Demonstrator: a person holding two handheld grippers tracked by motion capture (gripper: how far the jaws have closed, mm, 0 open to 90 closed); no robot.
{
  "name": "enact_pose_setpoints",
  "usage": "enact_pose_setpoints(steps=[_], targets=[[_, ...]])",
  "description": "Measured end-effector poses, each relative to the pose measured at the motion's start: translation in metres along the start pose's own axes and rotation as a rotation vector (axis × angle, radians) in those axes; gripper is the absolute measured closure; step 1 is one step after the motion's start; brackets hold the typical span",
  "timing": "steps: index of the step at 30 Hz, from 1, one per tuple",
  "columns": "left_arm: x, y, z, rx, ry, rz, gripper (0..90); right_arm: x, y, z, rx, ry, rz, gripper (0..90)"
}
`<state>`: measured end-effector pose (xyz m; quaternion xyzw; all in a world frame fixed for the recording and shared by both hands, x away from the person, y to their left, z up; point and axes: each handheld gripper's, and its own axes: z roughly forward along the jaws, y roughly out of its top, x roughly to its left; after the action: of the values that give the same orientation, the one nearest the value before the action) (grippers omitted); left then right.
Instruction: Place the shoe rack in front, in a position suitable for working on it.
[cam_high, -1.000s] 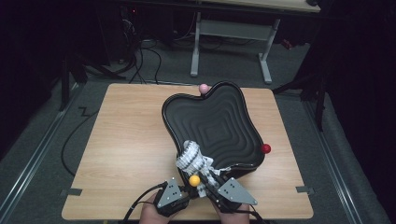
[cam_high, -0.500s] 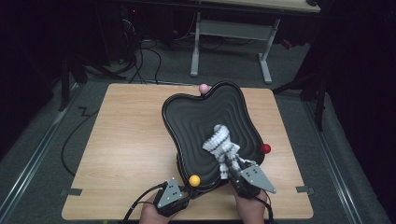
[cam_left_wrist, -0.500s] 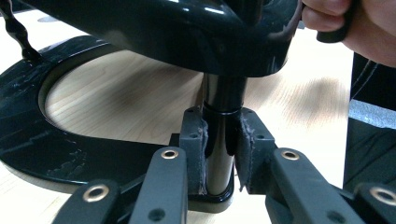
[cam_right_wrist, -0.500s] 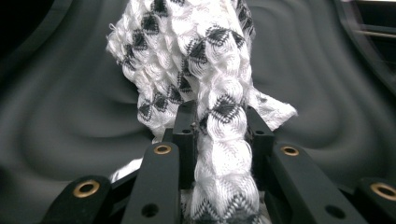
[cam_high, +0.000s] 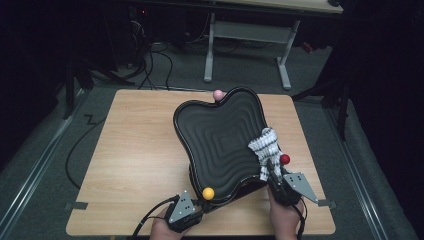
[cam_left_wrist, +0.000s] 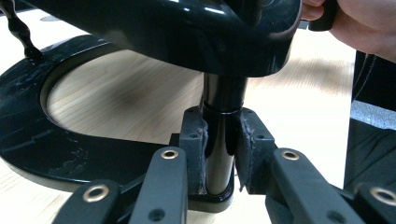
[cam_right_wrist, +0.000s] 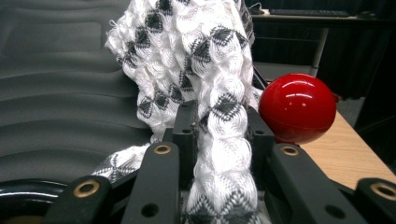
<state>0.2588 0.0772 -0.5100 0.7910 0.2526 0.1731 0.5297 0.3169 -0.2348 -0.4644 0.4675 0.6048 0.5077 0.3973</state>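
Note:
A black wavy dish (cam_high: 215, 140) stands tilted on a black stand on the wooden table (cam_high: 130, 150). In the left gripper view, my left gripper (cam_left_wrist: 219, 149) is shut on the stand's upright black post (cam_left_wrist: 224, 107), under the dish's underside (cam_left_wrist: 187, 32). From above, the left gripper (cam_high: 192, 207) sits at the dish's front edge by a yellow ball (cam_high: 208, 193). My right gripper (cam_high: 274, 172) is shut on a white and grey knitted cloth (cam_high: 264, 145) draped over the dish's right rim. Up close, the cloth (cam_right_wrist: 201, 60) rises between the right gripper (cam_right_wrist: 219, 130) and lies on the dish (cam_right_wrist: 56, 93).
A red ball (cam_high: 284, 159) sticks out at the dish's right rim, right beside the cloth, and looms large as the red ball (cam_right_wrist: 297, 107) in the right gripper view. A pink ball (cam_high: 218, 94) sits at the far rim. The stand's ring base (cam_left_wrist: 28, 135) rests on the table.
My right gripper has carried the cloth from the dish's front edge near the yellow ball rightward to the right rim by the red ball. The left gripper has stayed put.

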Motion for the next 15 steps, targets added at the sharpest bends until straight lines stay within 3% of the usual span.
enact_pose_setpoints(steps=[9, 15], targets=[[0.000, -0.001, 0.000, -0.003, -0.004, -0.001, 74.5, -0.001, 0.001, 0.000, 0.004, 0.052, 0.032, 69.5], [0.001, -0.001, 0.000, -0.004, -0.010, 0.002, 74.5, 0.017, 0.003, -0.002, 0.001, 0.125, 0.000, 69.2]])
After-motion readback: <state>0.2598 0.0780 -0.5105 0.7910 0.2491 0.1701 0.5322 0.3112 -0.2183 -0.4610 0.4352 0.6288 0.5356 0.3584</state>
